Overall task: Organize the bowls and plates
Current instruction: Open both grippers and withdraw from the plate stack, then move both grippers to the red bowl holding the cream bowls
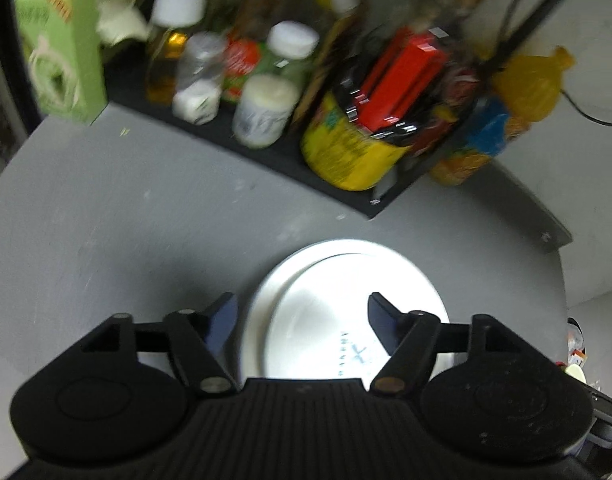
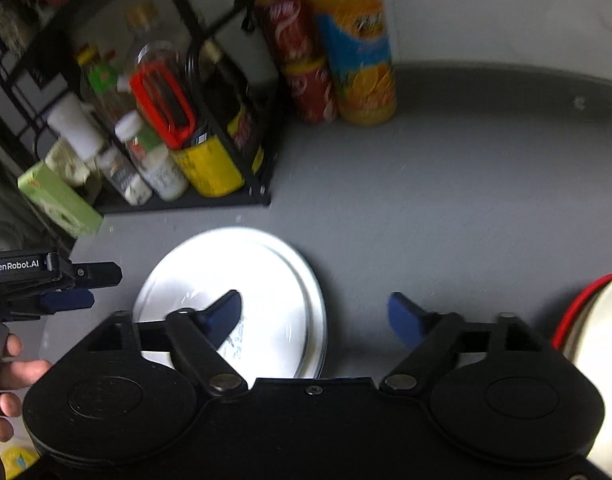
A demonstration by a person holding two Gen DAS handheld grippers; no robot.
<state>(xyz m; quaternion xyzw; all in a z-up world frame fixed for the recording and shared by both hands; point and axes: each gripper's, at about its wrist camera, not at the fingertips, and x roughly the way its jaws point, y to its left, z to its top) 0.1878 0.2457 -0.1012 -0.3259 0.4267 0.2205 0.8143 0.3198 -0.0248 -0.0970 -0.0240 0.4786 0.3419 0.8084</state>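
A white plate (image 1: 346, 300) lies on the grey table, and a second white plate seems to rest on it, shifted a little to one side. My left gripper (image 1: 302, 316) hovers over the plates' near edge, open, its blue pads (image 1: 222, 320) holding nothing. In the right wrist view the same plates (image 2: 234, 276) lie left of centre. My right gripper (image 2: 316, 316) is open above their right edge, its left pad over the plate. The left gripper (image 2: 102, 286) shows just left of the plates. A white bowl with a red rim (image 2: 594, 320) sits at the far right edge.
A black rack (image 1: 266, 152) of bottles, jars and a yellow tin stands behind the plates. A green box (image 1: 62, 52) is at its left end. An orange juice bottle (image 2: 358, 52) and red cans (image 2: 302, 60) stand by the wall. A person's hand (image 2: 14, 368) holds the left gripper.
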